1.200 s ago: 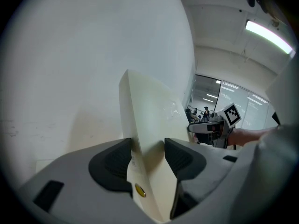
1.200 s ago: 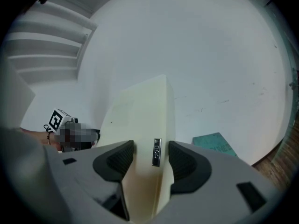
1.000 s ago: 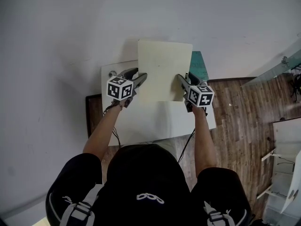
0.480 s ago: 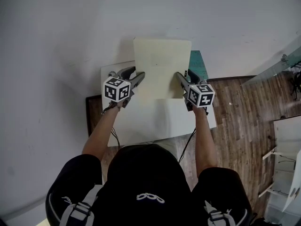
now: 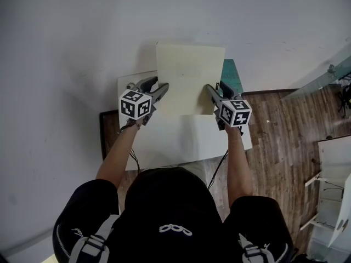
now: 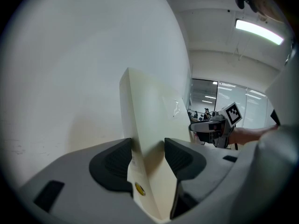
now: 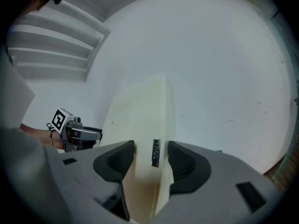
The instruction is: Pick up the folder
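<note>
A cream folder (image 5: 189, 78) hangs tilted above the white table (image 5: 181, 138), held by its two side edges. My left gripper (image 5: 160, 92) is shut on its left edge, and my right gripper (image 5: 211, 92) on its right edge. In the left gripper view the folder (image 6: 149, 134) stands edge-on between the pads of my left gripper (image 6: 148, 155), with the right gripper (image 6: 212, 127) showing beyond it. In the right gripper view the folder (image 7: 142, 120), with a small metal clip on its edge, fills the gap of my right gripper (image 7: 150, 155). The left gripper (image 7: 77, 134) shows at the far side.
A plain white wall stands right behind the table. A teal object (image 5: 231, 75) lies at the table's far right corner. A dark panel (image 5: 108, 133) sits to the left of the table. Wooden floor (image 5: 285, 141) and a glass panel (image 5: 329, 75) lie to the right.
The folder has come up a little off the table with both grippers still on its edges. Most of that rise came in the first half second.
</note>
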### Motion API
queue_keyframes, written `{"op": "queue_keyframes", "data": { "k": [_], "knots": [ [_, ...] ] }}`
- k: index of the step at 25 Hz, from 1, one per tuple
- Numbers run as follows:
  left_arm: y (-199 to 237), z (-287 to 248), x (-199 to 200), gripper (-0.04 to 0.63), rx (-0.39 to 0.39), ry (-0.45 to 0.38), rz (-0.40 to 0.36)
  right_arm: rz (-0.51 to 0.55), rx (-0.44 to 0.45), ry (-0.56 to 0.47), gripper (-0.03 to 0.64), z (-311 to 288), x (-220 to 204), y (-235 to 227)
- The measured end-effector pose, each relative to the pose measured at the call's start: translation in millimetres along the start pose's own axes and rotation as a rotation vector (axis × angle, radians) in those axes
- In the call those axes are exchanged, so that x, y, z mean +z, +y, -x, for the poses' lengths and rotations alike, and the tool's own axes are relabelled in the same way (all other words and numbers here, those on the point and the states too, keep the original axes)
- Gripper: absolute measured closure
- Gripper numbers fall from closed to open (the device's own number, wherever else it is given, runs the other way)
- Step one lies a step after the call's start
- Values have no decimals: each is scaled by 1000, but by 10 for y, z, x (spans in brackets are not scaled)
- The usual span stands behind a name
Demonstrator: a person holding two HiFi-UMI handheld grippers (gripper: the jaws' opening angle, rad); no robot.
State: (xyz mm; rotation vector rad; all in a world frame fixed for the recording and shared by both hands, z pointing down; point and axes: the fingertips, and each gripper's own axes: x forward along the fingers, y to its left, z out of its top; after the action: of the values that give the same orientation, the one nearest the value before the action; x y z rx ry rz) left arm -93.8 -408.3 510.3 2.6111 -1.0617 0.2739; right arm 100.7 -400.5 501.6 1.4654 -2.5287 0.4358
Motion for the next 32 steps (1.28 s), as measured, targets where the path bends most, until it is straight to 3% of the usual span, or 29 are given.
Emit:
{"op": "queue_keyframes", "data": {
  "k": [8,32],
  "knots": [
    [15,27,45,370,14,-30,-22,27,-13,-26,376,18,39,25],
    [55,40,-32,370,27,-15,-14,24,-7,-24,394,-12,-37,27]
  ]
}}
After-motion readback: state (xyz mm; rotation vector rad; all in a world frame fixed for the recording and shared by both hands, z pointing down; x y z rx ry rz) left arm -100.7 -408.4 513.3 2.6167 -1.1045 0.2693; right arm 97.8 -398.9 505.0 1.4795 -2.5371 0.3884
